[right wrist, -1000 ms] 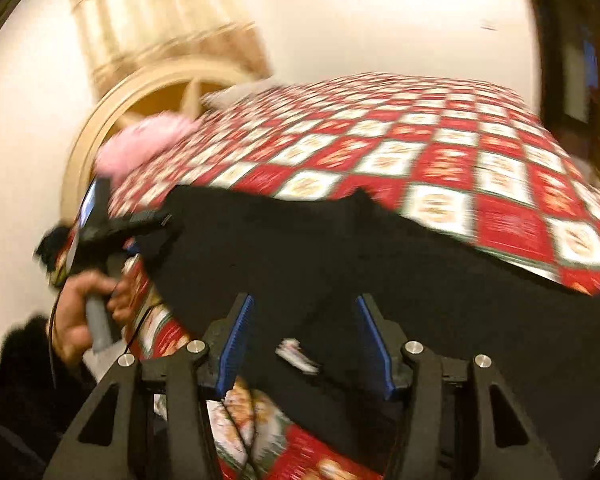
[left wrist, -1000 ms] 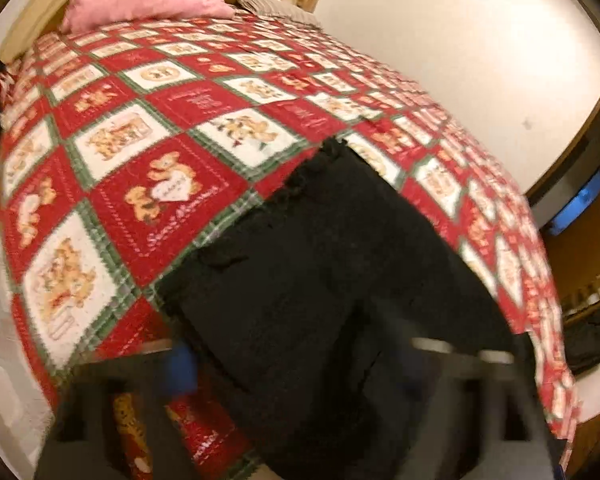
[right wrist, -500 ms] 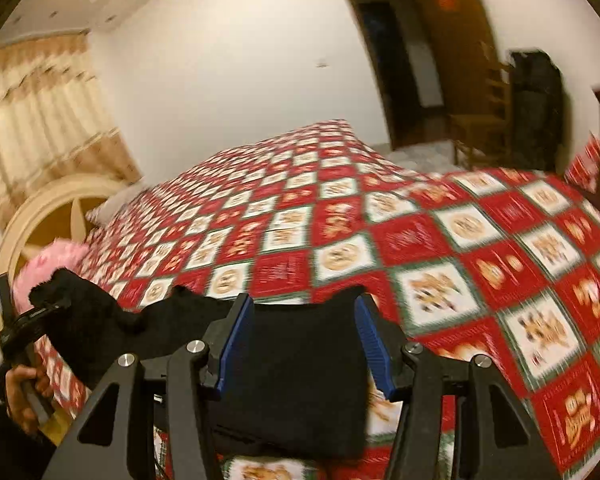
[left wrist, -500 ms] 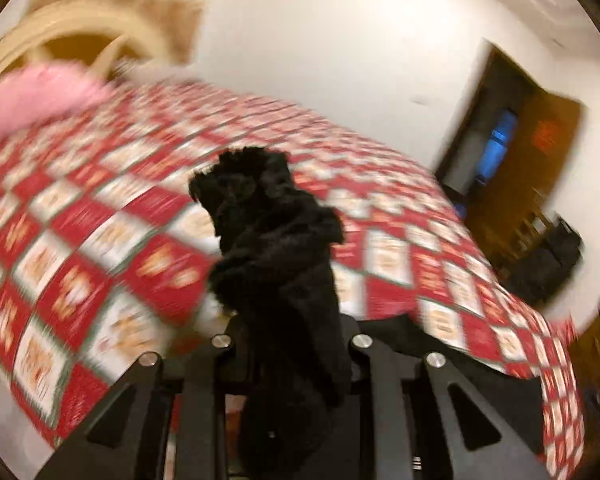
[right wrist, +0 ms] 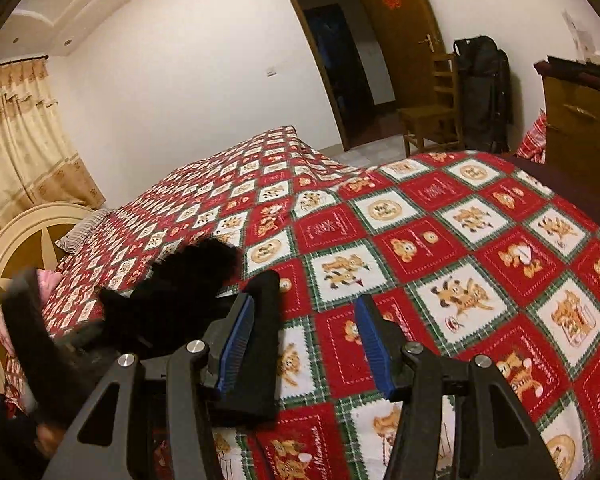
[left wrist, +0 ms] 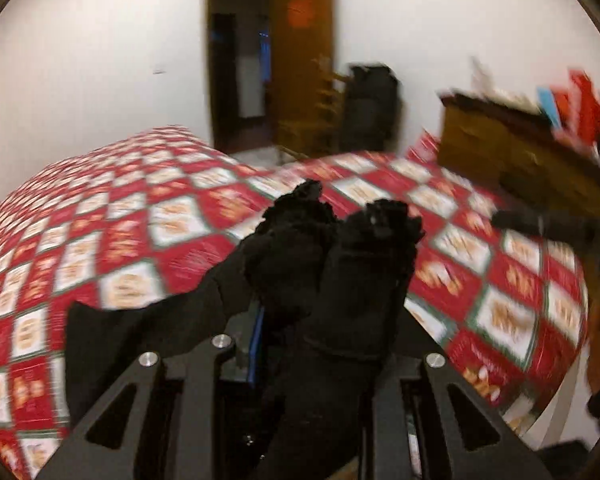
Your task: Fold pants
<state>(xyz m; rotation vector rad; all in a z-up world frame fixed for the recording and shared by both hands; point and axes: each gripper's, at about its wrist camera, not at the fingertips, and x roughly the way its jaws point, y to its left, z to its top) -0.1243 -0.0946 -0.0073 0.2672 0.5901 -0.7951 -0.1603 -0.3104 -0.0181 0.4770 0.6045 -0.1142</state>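
- left gripper (left wrist: 324,320), lower centre, has lifted a bunched wad of the pants (left wrist: 332,256) it is clamped on, off the quilt (left wrist: 132,224).
- right gripper (right wrist: 304,344) now hangs apart, empty, the pants at its lower left.
- the fold seems mid-carry.

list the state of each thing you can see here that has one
left gripper: shut on the black pants, lifted
right gripper: open, nothing between its fingers
black pants: bunched, one end raised, the rest on the quilt
quilt: spread over the bed
door: open
chair: upright
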